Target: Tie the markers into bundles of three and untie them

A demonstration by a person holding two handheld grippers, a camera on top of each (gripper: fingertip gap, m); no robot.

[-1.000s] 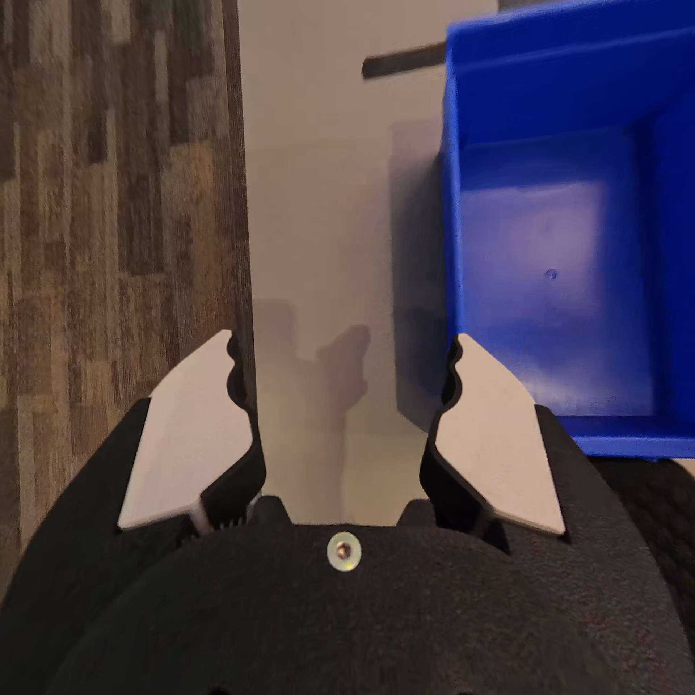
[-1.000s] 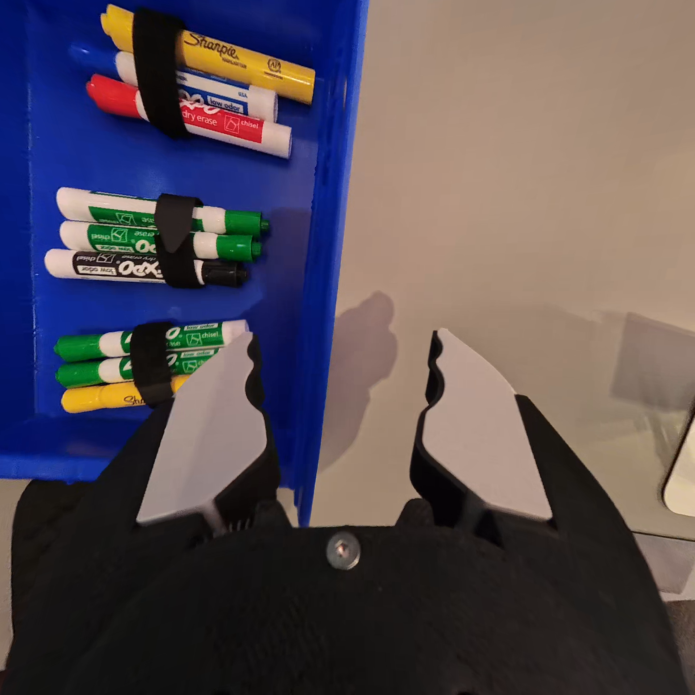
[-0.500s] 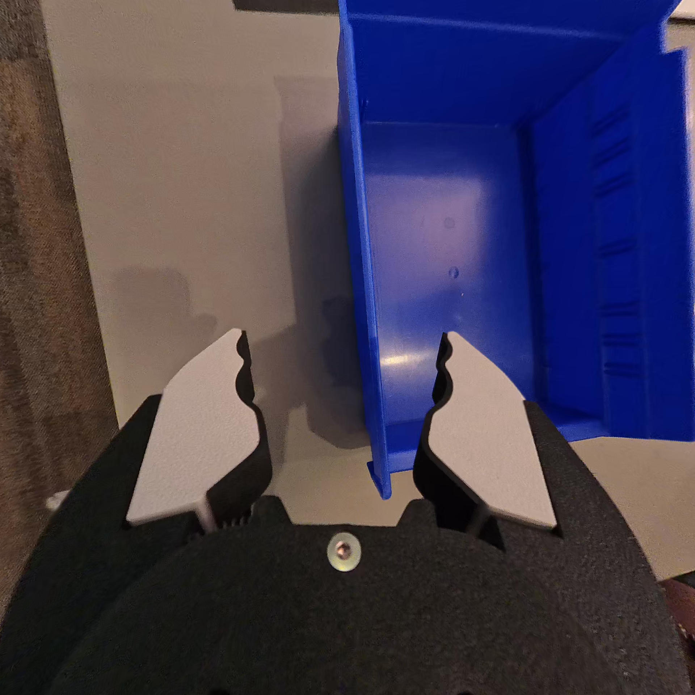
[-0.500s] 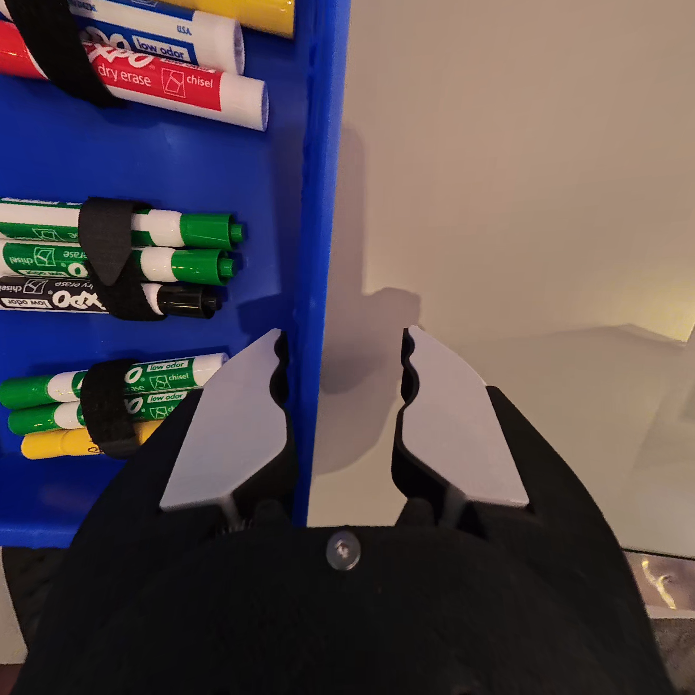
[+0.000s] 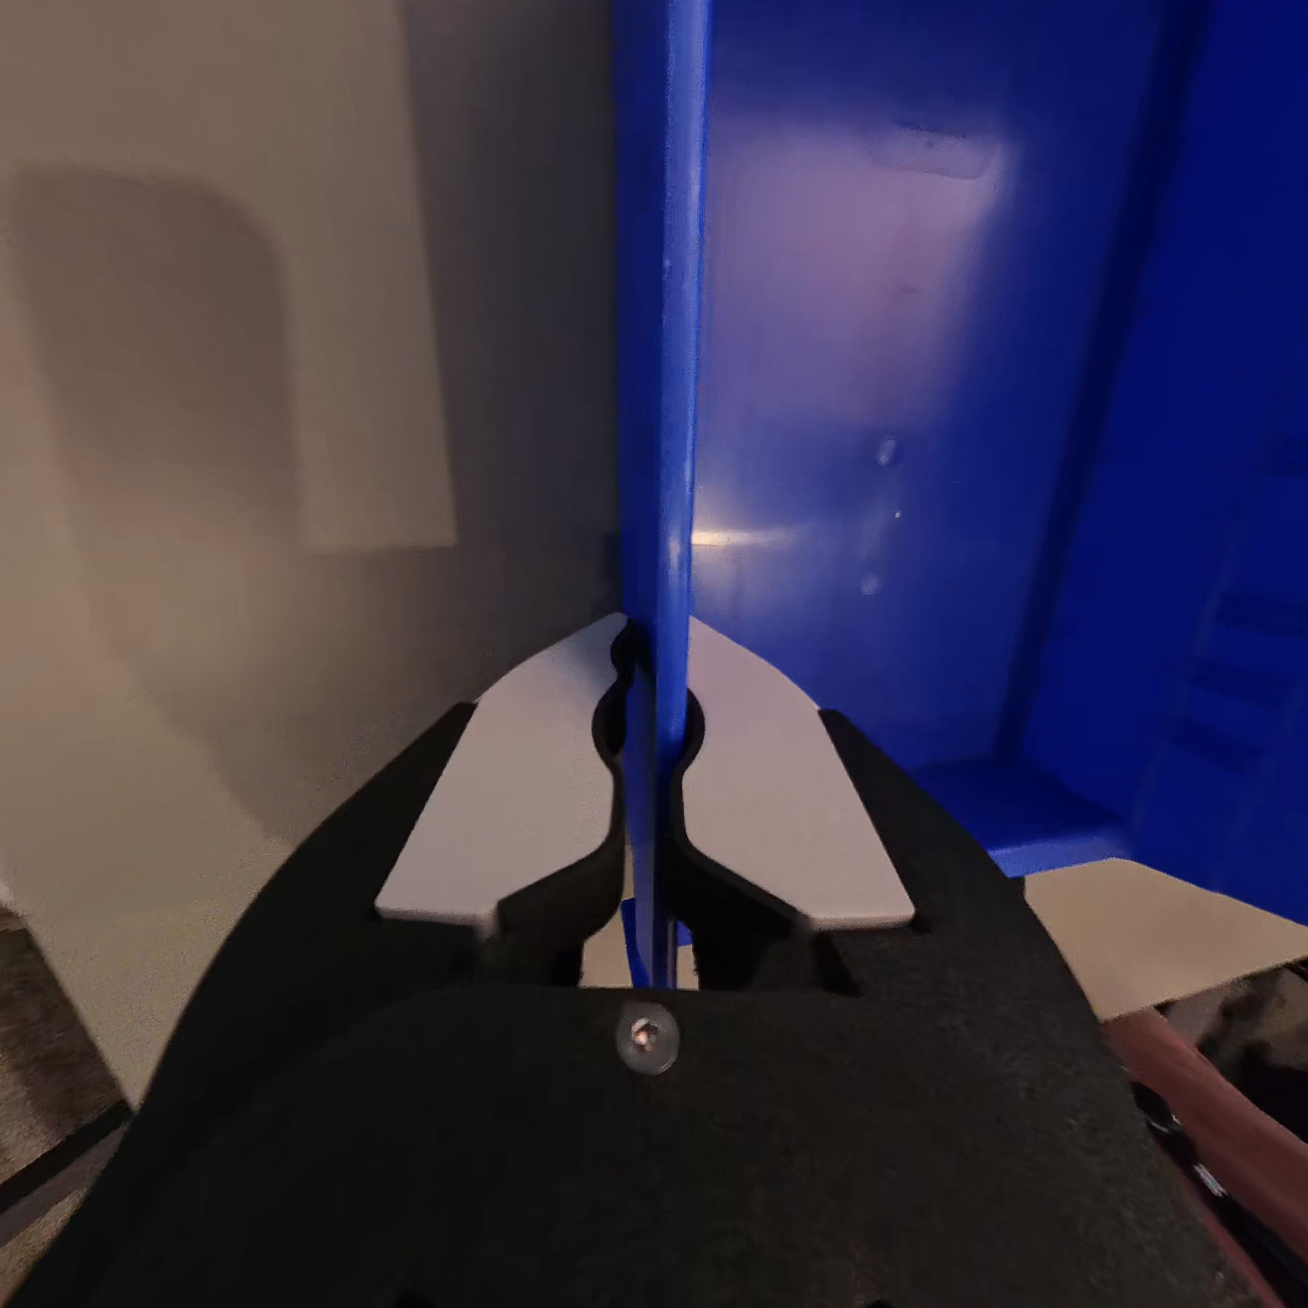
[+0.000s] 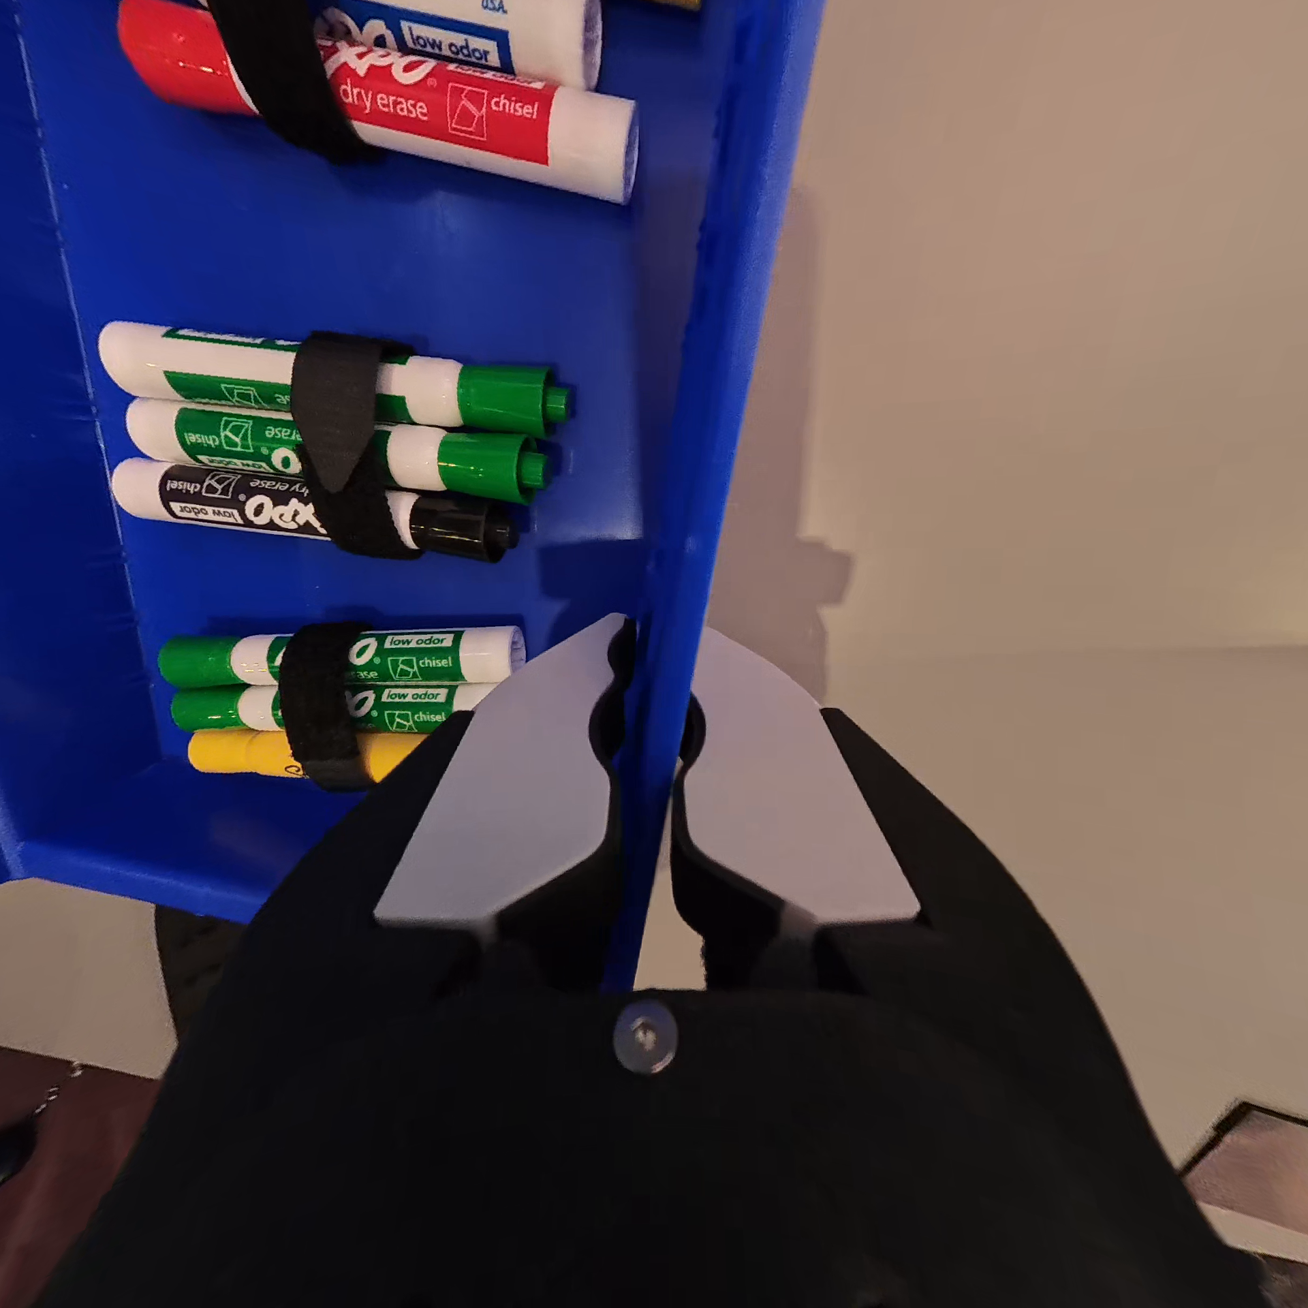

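Note:
In the right wrist view, a blue bin (image 6: 729,297) holds three bundles of markers, each bound by a black strap: a red and blue-labelled bundle (image 6: 439,106) at the top, a green and black bundle (image 6: 333,439) in the middle, a green and yellow bundle (image 6: 318,701) nearest. My right gripper (image 6: 655,637) is shut on this bin's right wall. In the left wrist view, an empty blue bin (image 5: 885,354) stands on the table. My left gripper (image 5: 655,637) is shut on its left wall (image 5: 672,283).
Both bins stand on a pale beige table (image 6: 1062,425). The table's left edge and grey carpet (image 5: 42,1026) show at the lower left of the left wrist view. A grey floor patch (image 6: 1253,1161) shows beyond the table's near right corner. Across from one pair of fingers to the other is roughly 75 cm.
Both grippers moved forward and closed. The left went from open beside the empty bin to clamped on its left wall. The right closed on the marker bin's right wall.

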